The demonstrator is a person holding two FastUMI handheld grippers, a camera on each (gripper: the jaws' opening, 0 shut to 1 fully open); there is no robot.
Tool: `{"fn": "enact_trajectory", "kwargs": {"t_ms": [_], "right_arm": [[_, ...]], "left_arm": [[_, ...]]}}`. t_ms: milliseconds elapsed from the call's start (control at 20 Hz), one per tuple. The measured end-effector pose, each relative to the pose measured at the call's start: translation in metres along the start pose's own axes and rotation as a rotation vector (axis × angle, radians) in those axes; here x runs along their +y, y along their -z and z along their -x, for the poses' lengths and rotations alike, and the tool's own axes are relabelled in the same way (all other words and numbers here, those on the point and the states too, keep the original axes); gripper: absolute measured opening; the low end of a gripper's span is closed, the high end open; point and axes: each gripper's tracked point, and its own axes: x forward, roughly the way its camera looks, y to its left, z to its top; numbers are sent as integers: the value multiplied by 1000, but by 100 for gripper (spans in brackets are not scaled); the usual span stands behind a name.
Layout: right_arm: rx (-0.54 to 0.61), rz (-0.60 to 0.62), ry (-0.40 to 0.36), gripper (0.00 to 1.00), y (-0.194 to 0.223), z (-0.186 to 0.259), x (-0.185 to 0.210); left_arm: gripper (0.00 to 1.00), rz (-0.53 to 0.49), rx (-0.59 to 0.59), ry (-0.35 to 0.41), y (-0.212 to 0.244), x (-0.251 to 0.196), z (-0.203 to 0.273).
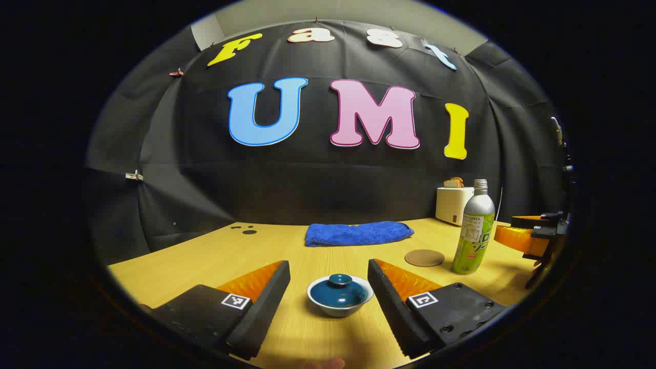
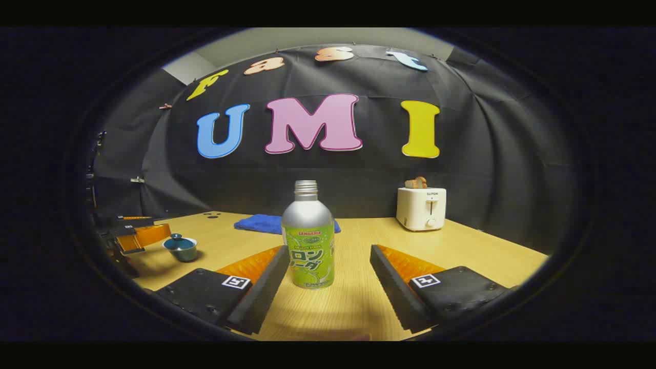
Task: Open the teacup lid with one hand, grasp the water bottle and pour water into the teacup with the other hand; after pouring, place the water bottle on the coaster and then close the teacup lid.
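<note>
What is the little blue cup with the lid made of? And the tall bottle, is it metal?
The teacup and its lid look like glazed ceramic: shiny, with a glossy teal lid and a pale rim. The water bottle looks like metal, probably aluminium: a dull silver shoulder and a threaded neck above a green printed wrap. Looks alone cannot prove either one.

The left gripper [image 1: 329,269] hangs low and level, its two fingers spread wide apart with nothing pressed between them. The right gripper [image 2: 330,253] sits at the same low height, fingers likewise parted and gripping nothing. Each shows at the far edge of the other's view.
</note>
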Motion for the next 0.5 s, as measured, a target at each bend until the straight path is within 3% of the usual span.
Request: {"fn": "enact_trajectory", "kwargs": {"t_ms": [500], "right_arm": [[1, -1, 0, 98, 0, 0, 0]], "left_arm": [[96, -1, -1, 2, 1, 0, -1]]}}
